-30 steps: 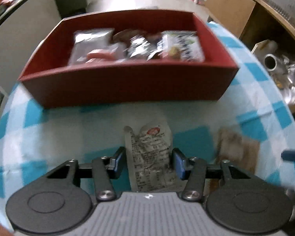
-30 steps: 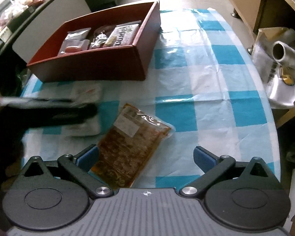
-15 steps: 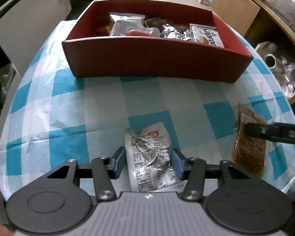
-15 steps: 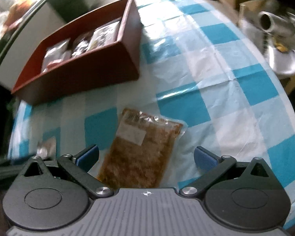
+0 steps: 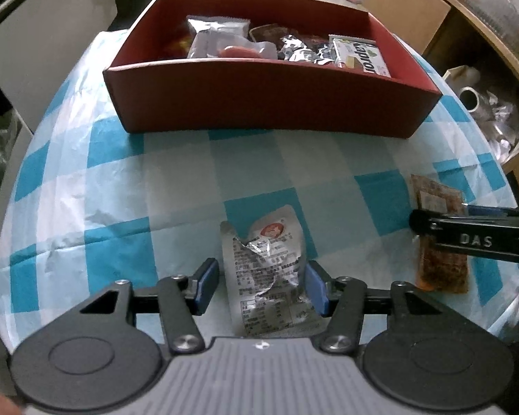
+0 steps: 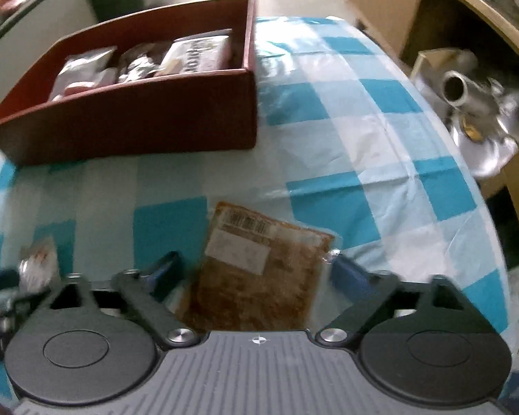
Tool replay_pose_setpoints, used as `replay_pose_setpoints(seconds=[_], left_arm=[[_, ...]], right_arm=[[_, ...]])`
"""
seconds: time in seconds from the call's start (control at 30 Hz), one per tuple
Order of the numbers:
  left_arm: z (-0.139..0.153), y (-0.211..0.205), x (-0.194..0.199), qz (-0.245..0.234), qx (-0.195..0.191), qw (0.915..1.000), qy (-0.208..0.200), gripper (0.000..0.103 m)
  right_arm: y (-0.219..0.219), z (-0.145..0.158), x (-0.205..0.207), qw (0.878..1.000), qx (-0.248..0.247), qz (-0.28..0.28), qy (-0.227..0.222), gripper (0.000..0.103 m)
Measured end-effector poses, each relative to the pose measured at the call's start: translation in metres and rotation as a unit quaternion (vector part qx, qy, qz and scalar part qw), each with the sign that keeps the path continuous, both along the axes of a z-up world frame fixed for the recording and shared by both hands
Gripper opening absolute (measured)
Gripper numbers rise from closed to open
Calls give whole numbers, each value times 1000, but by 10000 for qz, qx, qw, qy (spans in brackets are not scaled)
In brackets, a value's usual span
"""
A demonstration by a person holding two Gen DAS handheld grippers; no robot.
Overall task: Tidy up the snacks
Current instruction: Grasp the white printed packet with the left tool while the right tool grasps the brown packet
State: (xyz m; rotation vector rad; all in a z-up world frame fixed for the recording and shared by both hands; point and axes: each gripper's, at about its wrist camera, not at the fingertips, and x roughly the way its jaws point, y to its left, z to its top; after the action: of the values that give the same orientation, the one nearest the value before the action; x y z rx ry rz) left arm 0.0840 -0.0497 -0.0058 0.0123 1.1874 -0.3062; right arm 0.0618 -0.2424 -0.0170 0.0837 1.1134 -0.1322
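Note:
A crumpled silver snack pouch [image 5: 268, 266] lies on the blue checked tablecloth between the jaws of my left gripper [image 5: 262, 285], which is open around it with small gaps on both sides. A brown vacuum-packed snack [image 6: 259, 273] lies between the jaws of my right gripper [image 6: 256, 273], which is open around it. That brown pack [image 5: 439, 238] and my right gripper's finger [image 5: 467, 238] also show at the right of the left wrist view. A red box [image 5: 270, 103] with several snack packs inside stands farther back, seen also in the right wrist view [image 6: 131, 124].
The round table's edge curves close on the right, with foil-wrapped clutter [image 6: 481, 117] and cardboard boxes [image 5: 404, 14] beyond it. A grey cabinet [image 5: 48, 45] stands at the far left. The silver pouch [image 6: 39, 263] shows at the left of the right wrist view.
Both grippers have lowered over their packs. The right gripper swung so the brown pack sits centred between its jaws, which have narrowed. The left gripper pulled back from the red box.

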Motion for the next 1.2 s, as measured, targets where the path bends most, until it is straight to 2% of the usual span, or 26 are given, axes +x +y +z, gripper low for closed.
replay_pose_setpoints(seconds=[0.13, 0.2, 0.23, 0.27, 0.3, 0.33, 0.37, 0.43, 0.57, 0.63, 0.67, 0.73, 0.77, 0.8, 0.87, 0.93, 0.97, 1.0, 1.07, 1.17, 1.2], left_arm=[[1, 6, 3, 225, -170, 9995, 133, 48], [2, 9, 4, 255, -270, 9992, 144, 48], [3, 11, 4, 267, -330, 9990, 137, 49], [3, 14, 4, 328, -349, 9988, 118, 49], [4, 16, 4, 391, -347, 9986, 93, 50], [4, 19, 3, 434, -350, 9984, 88, 50], [4, 21, 2, 480, -367, 9981, 99, 53], [3, 24, 1, 585, -396, 9974, 149, 55], [2, 21, 0, 541, -340, 9978, 169, 58], [1, 18, -1, 476, -267, 9984, 149, 59], [1, 16, -1, 448, -228, 9987, 131, 60], [1, 14, -3, 395, -174, 9990, 98, 60], [1, 15, -4, 392, -163, 9991, 73, 60], [1, 15, -4, 379, -140, 9992, 80, 60], [2, 16, -5, 361, -152, 9992, 101, 60], [3, 18, -5, 363, -191, 9990, 161, 61], [3, 20, -5, 393, -234, 9988, 197, 61], [4, 22, -5, 419, -288, 9984, 237, 61], [4, 26, -4, 463, -390, 9977, 308, 61], [4, 28, -4, 514, -476, 9968, 376, 61], [4, 29, -4, 501, -512, 9967, 383, 61]], right_arm=[[-6, 6, 3, 9998, 158, 70, 44, 74], [-7, 9, 2, 9991, 403, 133, -34, 69], [-8, 10, 1, 9985, 523, 165, -76, 60], [-7, 12, 3, 9981, 568, 205, -137, 35], [-9, 13, 4, 9969, 742, 221, -150, 34], [-11, 12, 6, 9952, 950, 183, -131, 27], [-12, 12, 7, 9946, 1009, 192, -119, 28], [-16, 10, 7, 9948, 1000, 87, -147, 41], [-13, 13, -1, 9931, 1156, -103, -172, 80], [0, 16, -6, 9921, 1235, 45, -236, 85], [9, 16, -8, 9929, 1157, 167, -237, 89], [29, 9, -3, 9961, 772, 382, -188, 89], [39, 1, 2, 9975, 545, 425, -116, 100], [48, -5, 4, 9977, 353, 537, -214, 103], [57, -12, 5, 9972, 22, 668, -343, 103], [53, -11, 12, 9971, 61, 698, -297, 101], [49, -6, 19, 9975, 73, 665, -218, 90], [45, -1, 25, 9978, 14, 632, -181, 84], [39, 4, 33, 9973, 104, 730, -51, 80], [43, 6, 24, 9944, -96, 1056, 27, 76], [41, 8, 20, 9945, 9, 1050, -19, 74]])
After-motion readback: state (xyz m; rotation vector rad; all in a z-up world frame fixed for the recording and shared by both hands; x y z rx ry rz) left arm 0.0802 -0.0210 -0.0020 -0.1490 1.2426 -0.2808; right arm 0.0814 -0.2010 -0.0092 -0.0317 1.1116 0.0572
